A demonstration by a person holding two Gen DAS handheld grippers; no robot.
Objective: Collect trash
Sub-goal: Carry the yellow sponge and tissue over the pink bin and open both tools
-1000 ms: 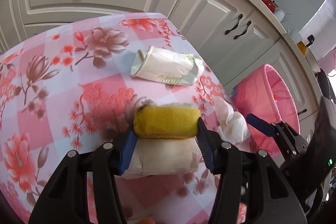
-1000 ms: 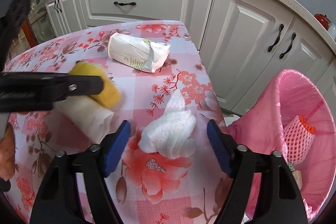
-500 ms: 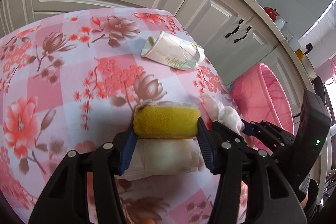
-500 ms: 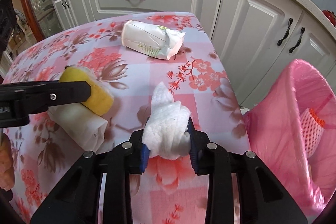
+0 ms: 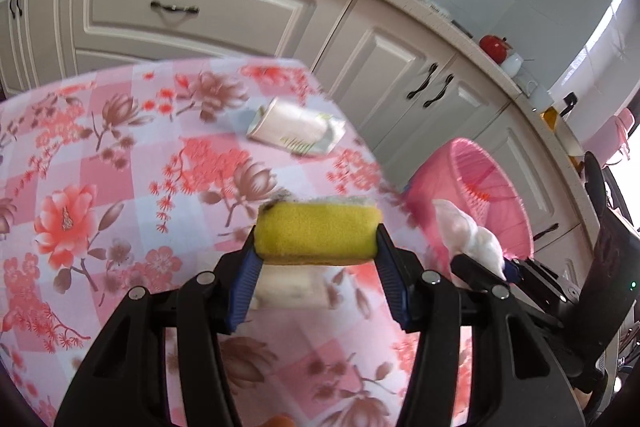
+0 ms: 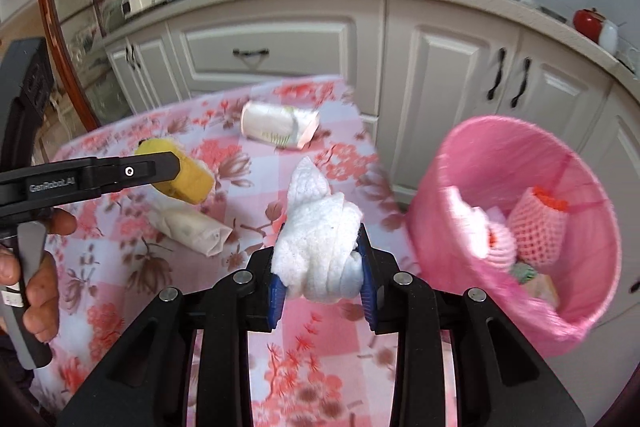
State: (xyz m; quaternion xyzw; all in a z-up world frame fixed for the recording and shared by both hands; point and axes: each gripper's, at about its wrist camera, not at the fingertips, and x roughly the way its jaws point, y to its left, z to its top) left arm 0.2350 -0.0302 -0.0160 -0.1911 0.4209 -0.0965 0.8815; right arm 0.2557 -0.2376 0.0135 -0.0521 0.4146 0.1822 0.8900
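Yellow foam sponge (image 5: 317,235); white crumpled paper towel (image 6: 320,247). Pink-lined round bin (image 6: 500,147). Pink checked tablecloth with red flowers (image 5: 100,195).

From my left wrist view, the yellow sponge (image 5: 317,233) hides most of the white paper roll (image 5: 290,291) beneath it, and motion smears the crushed paper cup (image 5: 296,131) so I cannot read its print. The right tool (image 5: 486,269) shows only partly at the edge, its jaws masked by the white tissue wad (image 5: 470,237). From the right wrist, that wad (image 6: 320,251) covers the pads' inner faces. The left tool (image 6: 168,169) is cut off by the frame's left side. Deep in the pink bin (image 6: 472,163), items under the foam nets (image 6: 538,229) are too jumbled for me to identify.
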